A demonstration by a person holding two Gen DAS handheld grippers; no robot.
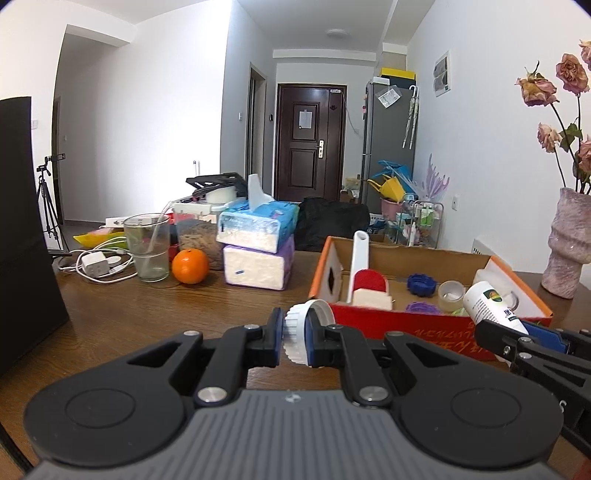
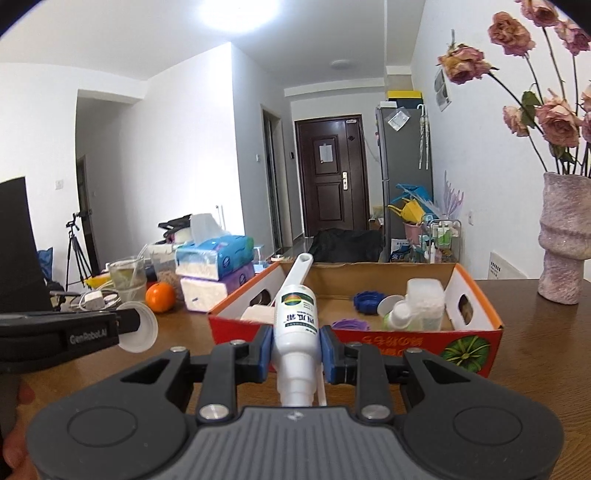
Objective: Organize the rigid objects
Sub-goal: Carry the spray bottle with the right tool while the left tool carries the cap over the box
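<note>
The left gripper (image 1: 294, 336) is clamping a white cap (image 1: 304, 325); the right gripper (image 2: 295, 347) is squeezing a white bottle (image 2: 296, 325), box (image 2: 476, 341) at 1 o'clock.

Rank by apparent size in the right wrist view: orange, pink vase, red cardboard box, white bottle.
1. red cardboard box
2. pink vase
3. white bottle, though it's close to the camera, so inflated
4. orange

Bright indoor light; ceiling lamp glare (image 2: 242, 11) blown out; fisheye bending, dark vignette corners; focus sharp.
</note>
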